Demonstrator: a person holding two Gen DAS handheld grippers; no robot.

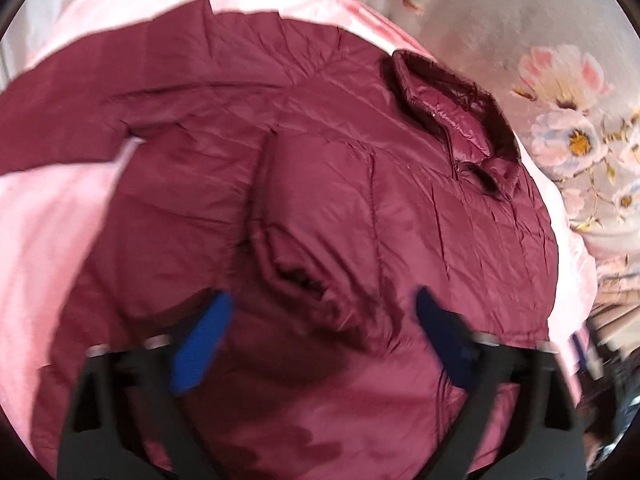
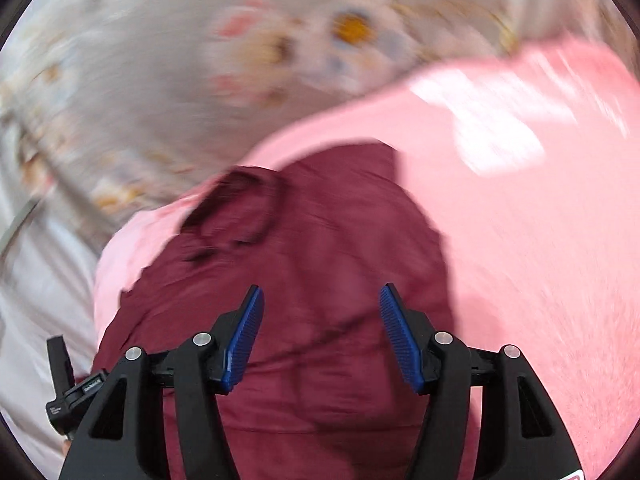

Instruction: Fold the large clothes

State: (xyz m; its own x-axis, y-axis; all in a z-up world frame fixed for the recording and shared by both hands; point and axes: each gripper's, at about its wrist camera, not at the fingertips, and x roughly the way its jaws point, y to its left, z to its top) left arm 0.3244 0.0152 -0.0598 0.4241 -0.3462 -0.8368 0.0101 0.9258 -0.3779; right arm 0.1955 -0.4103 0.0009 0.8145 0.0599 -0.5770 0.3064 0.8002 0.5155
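- The jacket (image 1: 320,184) is spread on a sheet (image 1: 52,240).
- One sleeve (image 1: 312,216) is laid over its front.
- A quilt (image 1: 560,80) is seen beyond the collar (image 1: 452,116).

A: What lies under the left gripper (image 1: 320,312)?

B: A maroon quilted puffer jacket (image 1: 280,184), spread on a pink sheet (image 1: 44,240). Its blue-padded fingers (image 1: 200,344) stand wide apart above a folded-over sleeve cuff (image 1: 300,276).

A: And farther ahead?

B: The jacket's shiny collar (image 1: 452,120), ahead to the right; beyond it, grey floral bedding (image 1: 560,80).
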